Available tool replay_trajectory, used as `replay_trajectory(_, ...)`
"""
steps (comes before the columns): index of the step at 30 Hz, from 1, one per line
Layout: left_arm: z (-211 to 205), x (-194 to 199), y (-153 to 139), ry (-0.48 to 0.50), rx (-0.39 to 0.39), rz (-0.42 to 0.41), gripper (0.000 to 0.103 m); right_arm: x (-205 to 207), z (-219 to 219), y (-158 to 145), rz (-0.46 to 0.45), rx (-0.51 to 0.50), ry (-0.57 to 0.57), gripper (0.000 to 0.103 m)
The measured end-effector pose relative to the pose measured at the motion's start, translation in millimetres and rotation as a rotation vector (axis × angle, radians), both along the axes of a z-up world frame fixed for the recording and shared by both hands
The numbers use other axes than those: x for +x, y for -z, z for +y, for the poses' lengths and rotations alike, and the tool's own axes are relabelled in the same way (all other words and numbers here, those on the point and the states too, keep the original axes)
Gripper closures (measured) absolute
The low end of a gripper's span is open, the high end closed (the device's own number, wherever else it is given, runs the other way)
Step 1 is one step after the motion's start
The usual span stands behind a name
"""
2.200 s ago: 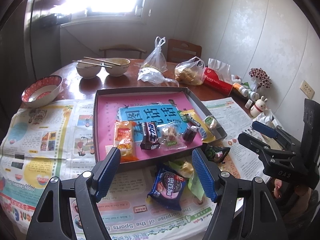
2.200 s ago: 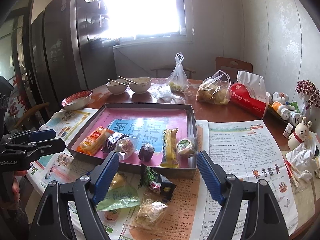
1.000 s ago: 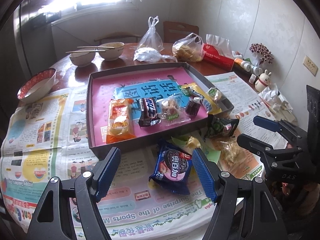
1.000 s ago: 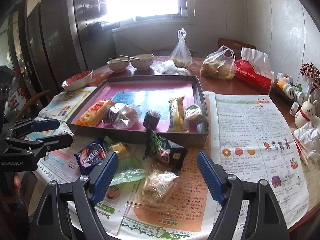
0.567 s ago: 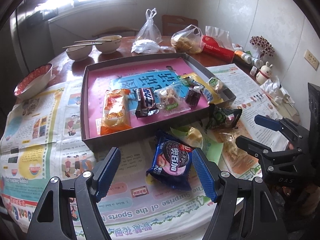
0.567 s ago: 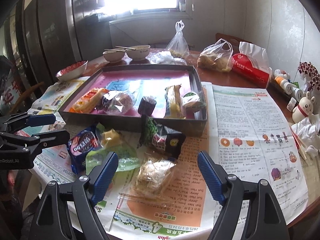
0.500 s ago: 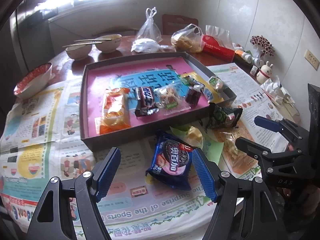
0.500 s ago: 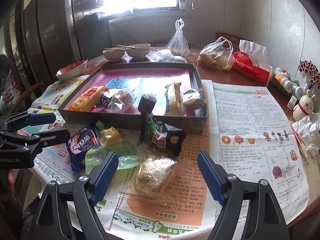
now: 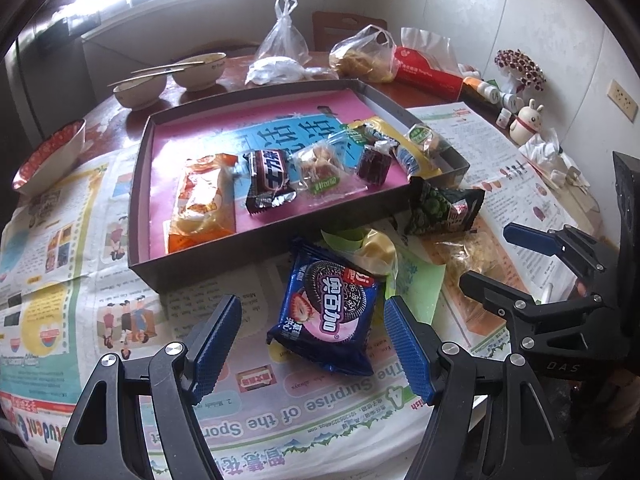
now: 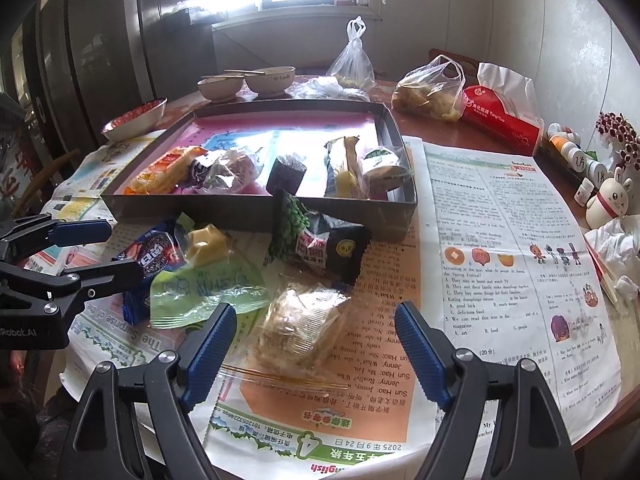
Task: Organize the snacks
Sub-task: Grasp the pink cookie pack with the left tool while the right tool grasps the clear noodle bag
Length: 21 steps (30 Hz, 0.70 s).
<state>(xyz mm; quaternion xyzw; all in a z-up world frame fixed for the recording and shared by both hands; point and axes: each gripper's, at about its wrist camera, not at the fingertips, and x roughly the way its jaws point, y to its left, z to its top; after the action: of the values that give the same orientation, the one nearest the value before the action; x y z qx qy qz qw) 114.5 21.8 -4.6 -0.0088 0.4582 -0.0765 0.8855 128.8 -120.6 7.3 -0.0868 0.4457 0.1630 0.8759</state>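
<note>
Hanging over the newspaper [image 9: 56, 240] in front of the grey tray [image 9: 224, 256], both grippers have come lower and nearer to the loose snacks than they were two seconds ago, when the tray filled the middle of each view. The left gripper [image 9: 312, 328] has its blue fingers [image 9: 216, 340] spread apart with nothing pressed between them; the dark blue cookie packet [image 9: 326, 312] now lies framed in their gap, just in front of the tray's near wall, where earlier it sat low at the picture's edge. The right gripper [image 10: 316, 336] is likewise spread wide and empty, its gap now over the clear cracker bag [image 10: 300, 326], which lies in front of the tray. A black and green snack packet [image 10: 320, 240] leans against the tray's near wall, and a pale green pouch [image 10: 204, 288] with a yellow sweet [image 10: 206, 242] lies beside the cookie packet. Inside the tray (lined with pink and blue paper) the orange packet [image 9: 200, 200], chocolate bar [image 9: 268, 178] and other small wrapped snacks lie in the same row as before.
</note>
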Motion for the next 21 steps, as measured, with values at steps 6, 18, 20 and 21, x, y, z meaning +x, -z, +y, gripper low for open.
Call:
replay_trajectory(6, -5.6, 3.2, 7.3, 0.013, 0.004, 0.017, 0.028, 2.6, 1.0, 8.2, 0.020, -0.018, 0.007, 0.022)
replay_trajectory(18, -9.1, 10.8, 19.5, 0.003, 0.021, 0.040, 0.028, 4.5, 6.5, 15.6, -0.003, -0.069, 0.018, 0.032)
replay_trajectory(20, -10.1, 11.1, 20.7, 0.006, 0.024, 0.042, 0.028, 4.6, 7.7, 17.7, -0.004, -0.074, 0.015, 0.037)
replay_trajectory(21, -10.6, 11.6, 21.7, 0.007, 0.025, 0.044, 0.028, 4.0, 8.1, 17.6, -0.012, -0.069, 0.010, 0.038)
